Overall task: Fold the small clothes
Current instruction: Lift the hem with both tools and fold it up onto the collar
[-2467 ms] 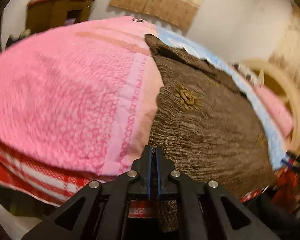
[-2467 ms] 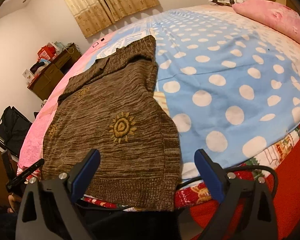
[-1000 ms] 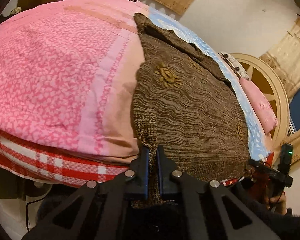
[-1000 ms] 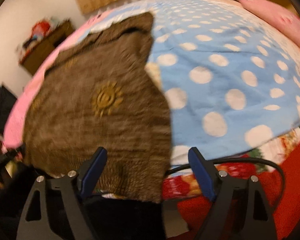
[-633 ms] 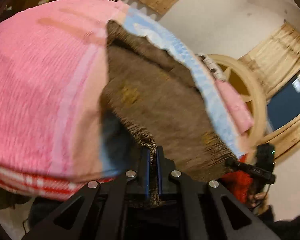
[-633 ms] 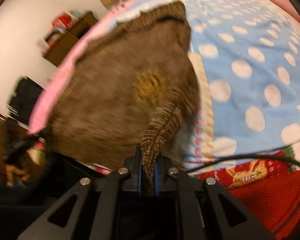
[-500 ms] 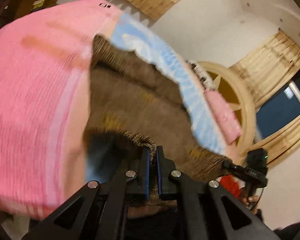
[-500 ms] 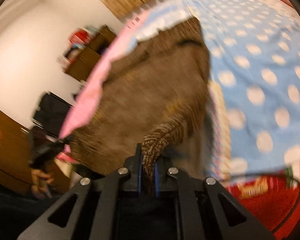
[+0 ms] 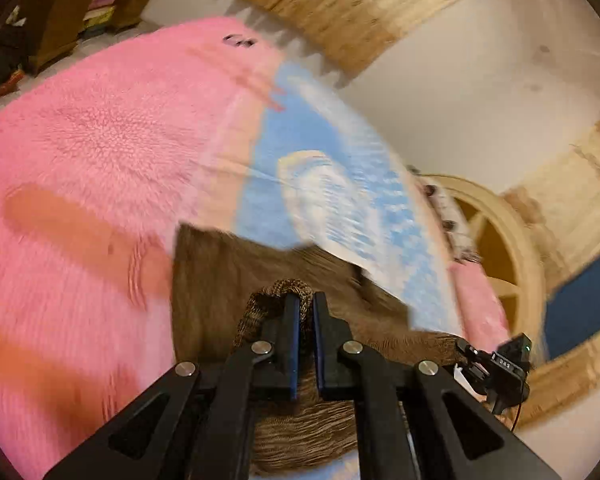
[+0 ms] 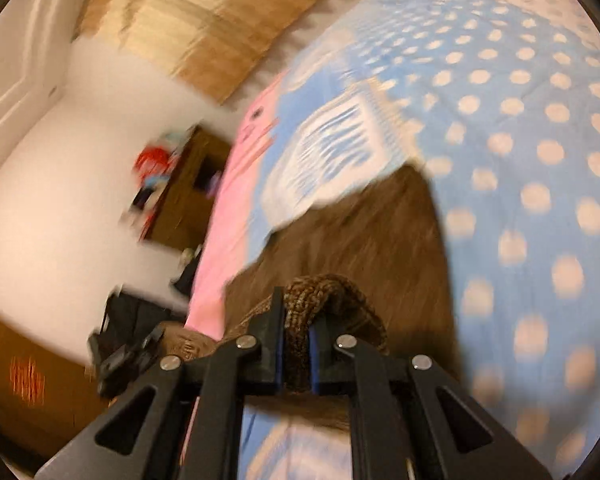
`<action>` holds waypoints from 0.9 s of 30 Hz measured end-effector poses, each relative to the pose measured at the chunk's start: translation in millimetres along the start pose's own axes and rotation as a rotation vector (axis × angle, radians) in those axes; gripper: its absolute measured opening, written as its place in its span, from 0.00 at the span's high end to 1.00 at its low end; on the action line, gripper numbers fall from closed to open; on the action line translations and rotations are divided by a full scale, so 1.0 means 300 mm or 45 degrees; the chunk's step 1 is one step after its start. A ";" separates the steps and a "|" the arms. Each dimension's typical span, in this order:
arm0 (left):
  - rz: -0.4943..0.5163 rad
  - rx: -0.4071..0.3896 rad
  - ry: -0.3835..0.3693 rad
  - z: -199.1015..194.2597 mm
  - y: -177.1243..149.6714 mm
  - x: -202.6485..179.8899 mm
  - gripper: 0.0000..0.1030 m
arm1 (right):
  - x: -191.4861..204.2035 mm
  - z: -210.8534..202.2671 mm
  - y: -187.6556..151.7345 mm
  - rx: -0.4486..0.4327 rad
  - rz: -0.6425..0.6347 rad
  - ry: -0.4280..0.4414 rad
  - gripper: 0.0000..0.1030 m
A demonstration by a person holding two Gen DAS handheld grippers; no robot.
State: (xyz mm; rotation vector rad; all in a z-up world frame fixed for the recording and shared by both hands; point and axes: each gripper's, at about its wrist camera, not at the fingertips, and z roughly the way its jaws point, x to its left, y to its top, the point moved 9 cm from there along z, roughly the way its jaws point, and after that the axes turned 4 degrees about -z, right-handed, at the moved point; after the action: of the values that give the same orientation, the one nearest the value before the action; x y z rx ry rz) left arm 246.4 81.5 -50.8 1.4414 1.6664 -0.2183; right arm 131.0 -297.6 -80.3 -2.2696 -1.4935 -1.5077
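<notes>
A small brown knitted sweater [image 9: 228,276] lies on the bed; it also shows in the right wrist view [image 10: 364,240]. My left gripper [image 9: 306,308] is shut on the ribbed hem at the sweater's left corner and holds it lifted over the sweater's far part. My right gripper [image 10: 298,316] is shut on the ribbed hem at the right corner, lifted the same way. The right gripper also appears at the lower right of the left wrist view [image 9: 496,364]. Both views are blurred by motion.
The bed cover is pink [image 9: 100,132] on the left and blue with pale dots [image 10: 532,128] on the right. A wooden cabinet [image 10: 188,188] stands by the wall at left. A round wooden headboard [image 9: 512,256] and a pink pillow [image 9: 480,300] lie to the right.
Both grippers, shut on the hem corners, have carried the hem up and forward over the sweater toward its far end. The right gripper closed on the hem after one second ago.
</notes>
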 end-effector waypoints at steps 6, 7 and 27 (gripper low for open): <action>-0.061 0.041 0.100 0.200 0.147 0.170 0.95 | -0.214 0.256 0.067 0.010 0.110 -0.145 0.51; -0.090 0.040 0.096 0.194 0.162 0.189 0.95 | -0.204 0.250 0.072 -0.016 0.123 -0.085 0.44; 0.226 0.123 0.121 0.101 -0.354 0.076 0.95 | 0.237 0.482 -0.329 0.269 -0.764 -0.375 0.57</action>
State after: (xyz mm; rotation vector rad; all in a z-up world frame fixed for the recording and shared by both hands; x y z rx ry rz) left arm 171.7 45.6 -127.3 1.6856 1.6107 -0.1344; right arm 165.0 -124.7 -148.8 -2.0882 -2.4484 -1.0410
